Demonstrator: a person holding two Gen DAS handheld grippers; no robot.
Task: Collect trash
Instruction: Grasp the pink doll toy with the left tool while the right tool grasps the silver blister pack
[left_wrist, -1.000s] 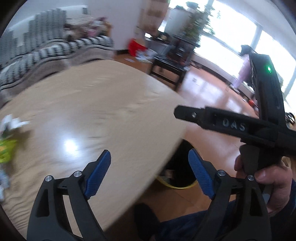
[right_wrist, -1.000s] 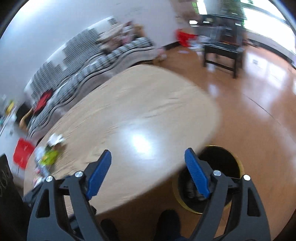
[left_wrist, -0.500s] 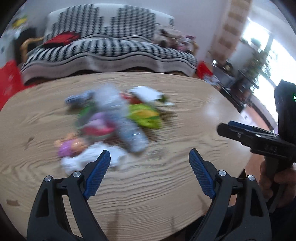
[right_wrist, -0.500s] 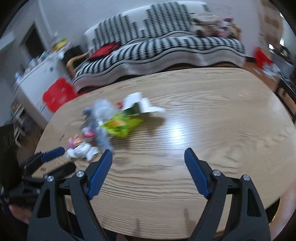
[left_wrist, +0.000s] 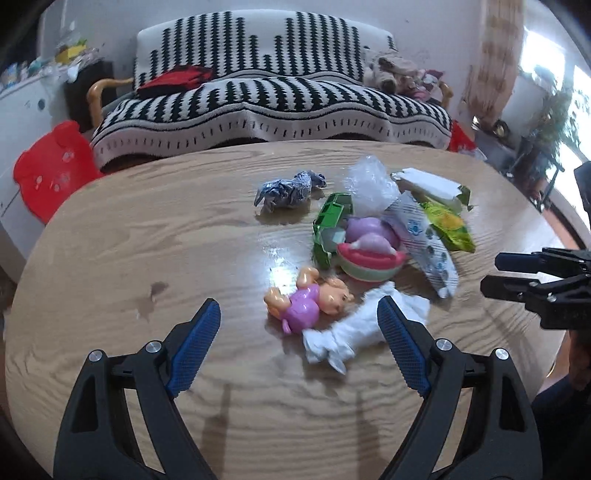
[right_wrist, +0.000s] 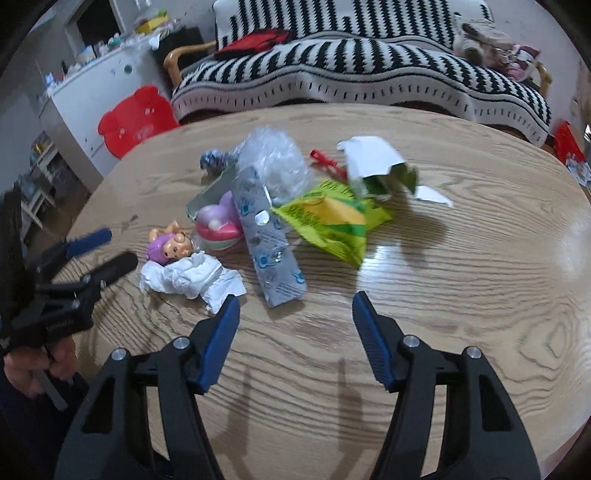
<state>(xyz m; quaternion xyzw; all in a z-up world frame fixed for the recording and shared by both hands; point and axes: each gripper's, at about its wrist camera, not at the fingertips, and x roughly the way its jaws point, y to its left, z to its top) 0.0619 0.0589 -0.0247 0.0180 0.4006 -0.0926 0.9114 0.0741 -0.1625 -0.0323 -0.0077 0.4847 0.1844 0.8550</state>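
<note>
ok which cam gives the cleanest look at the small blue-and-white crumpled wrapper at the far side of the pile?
Left wrist. The crumpled wrapper lies alone on bare table, fully visible and apart from the pile. In the right wrist view the same wrapper is mostly hidden behind the clear plastic bag; only a small patch shows.

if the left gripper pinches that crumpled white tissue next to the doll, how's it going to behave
The tissue is wadded and creased, so it will probably squash flat between the fingers rather than resist. It looks very light, so it should lift easily and trail loose corners. It touches the doll, so a push might nudge the doll too. The left gripper is open just in front of it.
</note>
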